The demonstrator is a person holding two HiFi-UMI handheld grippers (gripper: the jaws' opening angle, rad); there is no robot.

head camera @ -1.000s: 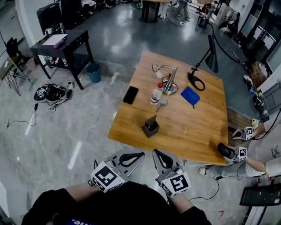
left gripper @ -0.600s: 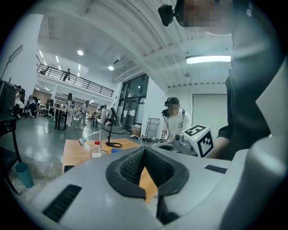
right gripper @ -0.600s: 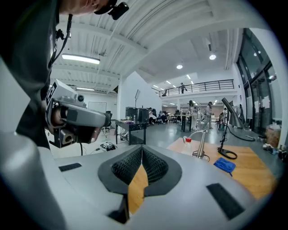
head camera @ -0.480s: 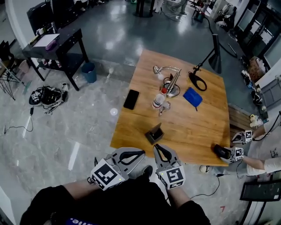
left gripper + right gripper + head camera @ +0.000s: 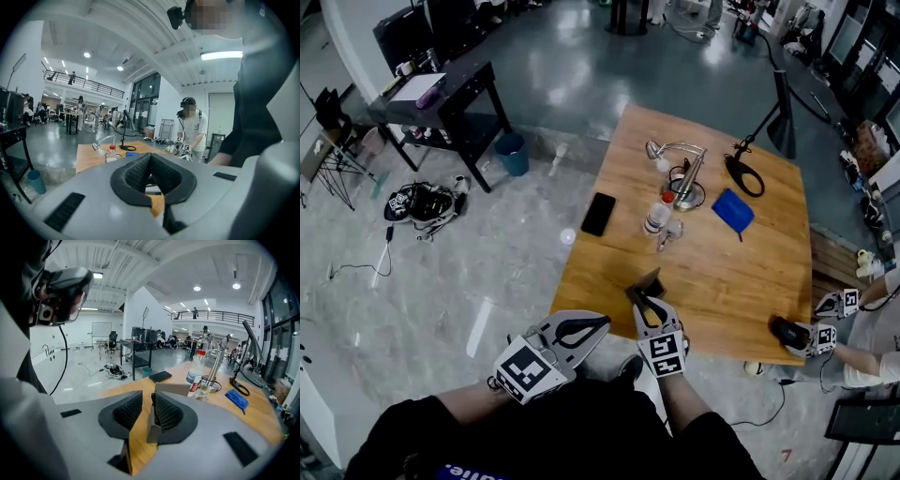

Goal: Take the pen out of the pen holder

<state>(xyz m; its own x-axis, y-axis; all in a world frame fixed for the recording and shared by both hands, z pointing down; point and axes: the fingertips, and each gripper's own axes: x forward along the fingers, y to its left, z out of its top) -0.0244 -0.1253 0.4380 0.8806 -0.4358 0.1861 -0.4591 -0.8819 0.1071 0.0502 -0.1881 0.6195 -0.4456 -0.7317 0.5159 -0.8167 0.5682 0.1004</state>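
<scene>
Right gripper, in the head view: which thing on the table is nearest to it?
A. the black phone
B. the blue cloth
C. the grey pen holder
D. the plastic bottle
C: the right gripper has its tips at the pen holder by the near edge of the table, while the phone, bottle and cloth lie farther up.

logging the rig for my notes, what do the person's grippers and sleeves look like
The left gripper and right gripper share light grey moulded shells, with black ribbed pads lining the fingers. Each carries a white marker cube printed with black square patterns. The sleeves are black.
</scene>
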